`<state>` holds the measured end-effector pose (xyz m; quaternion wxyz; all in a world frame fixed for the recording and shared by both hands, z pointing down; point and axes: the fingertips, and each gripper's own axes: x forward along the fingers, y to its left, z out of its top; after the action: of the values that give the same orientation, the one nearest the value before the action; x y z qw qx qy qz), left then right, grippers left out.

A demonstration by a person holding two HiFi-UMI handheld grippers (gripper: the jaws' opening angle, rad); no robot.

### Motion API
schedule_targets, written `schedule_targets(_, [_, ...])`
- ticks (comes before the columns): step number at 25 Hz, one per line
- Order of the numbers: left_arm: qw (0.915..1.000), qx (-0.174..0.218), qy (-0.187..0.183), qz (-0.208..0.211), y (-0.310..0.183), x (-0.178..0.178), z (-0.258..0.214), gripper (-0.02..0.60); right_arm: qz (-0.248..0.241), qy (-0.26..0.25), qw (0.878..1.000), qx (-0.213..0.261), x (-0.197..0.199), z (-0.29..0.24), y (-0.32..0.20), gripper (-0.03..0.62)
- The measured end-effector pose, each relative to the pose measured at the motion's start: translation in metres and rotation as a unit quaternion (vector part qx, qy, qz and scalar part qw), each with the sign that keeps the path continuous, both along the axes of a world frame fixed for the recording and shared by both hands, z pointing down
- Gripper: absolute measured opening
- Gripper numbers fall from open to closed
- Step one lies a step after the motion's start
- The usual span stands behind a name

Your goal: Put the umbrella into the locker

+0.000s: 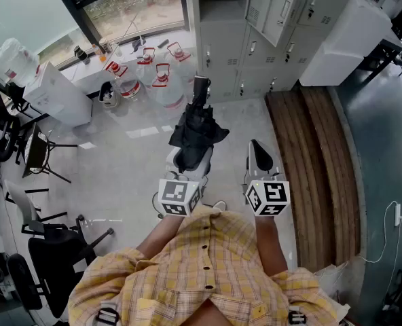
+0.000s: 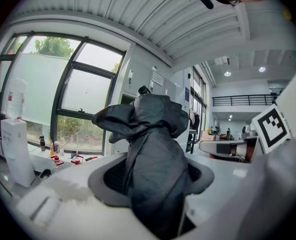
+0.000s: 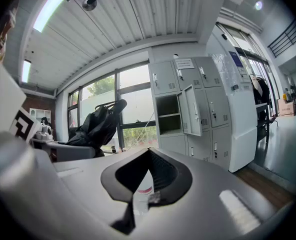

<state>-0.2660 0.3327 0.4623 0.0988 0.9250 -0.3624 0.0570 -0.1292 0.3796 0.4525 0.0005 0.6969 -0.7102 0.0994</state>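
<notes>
A folded black umbrella (image 1: 197,128) points away from me toward the grey lockers (image 1: 255,53), its handle end farthest from me. My left gripper (image 1: 187,160) is shut on its loose fabric body, and in the left gripper view the umbrella (image 2: 153,159) fills the space between the jaws. My right gripper (image 1: 259,156) is held beside it to the right, shut with nothing in it. In the right gripper view the umbrella (image 3: 95,124) shows at the left, and a locker compartment (image 3: 168,114) stands open with its door (image 3: 193,111) swung out.
Several water jugs (image 1: 161,87) stand on the floor by the window, left of the lockers. A wooden bench (image 1: 320,161) runs along the right. Office chairs (image 1: 51,250) are at the left, and a white cabinet (image 1: 343,39) stands beside the lockers.
</notes>
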Motion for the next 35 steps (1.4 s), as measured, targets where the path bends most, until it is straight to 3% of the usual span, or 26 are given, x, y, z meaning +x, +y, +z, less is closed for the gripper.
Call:
schedule_targets(7, [1.0, 0.006, -0.001, -0.006, 0.008, 0.0, 0.004, 0.244, -0.022, -0.048, 0.998, 0.027, 0.001, -0.007, 0.009, -0.002])
schedule_targets(18, [0.9999, 0.001, -0.012, -0.012, 0.013, 0.011, 0.005, 0.244, -0.032, -0.063, 0.997, 0.033, 0.009, -0.01, 0.013, -0.002])
schedule_targets(26, [0.9998, 0.007, -0.018, -0.002, -0.007, 0.05, 0.001, 0.244, -0.03, -0.048, 0.997, 0.046, 0.043, -0.023, -0.008, -0.002])
schedule_targets(35, [0.9997, 0.006, -0.02, -0.009, -0.073, 0.111, 0.006, 0.245, -0.053, -0.038, 0.997, 0.047, 0.092, -0.023, -0.079, -0.002])
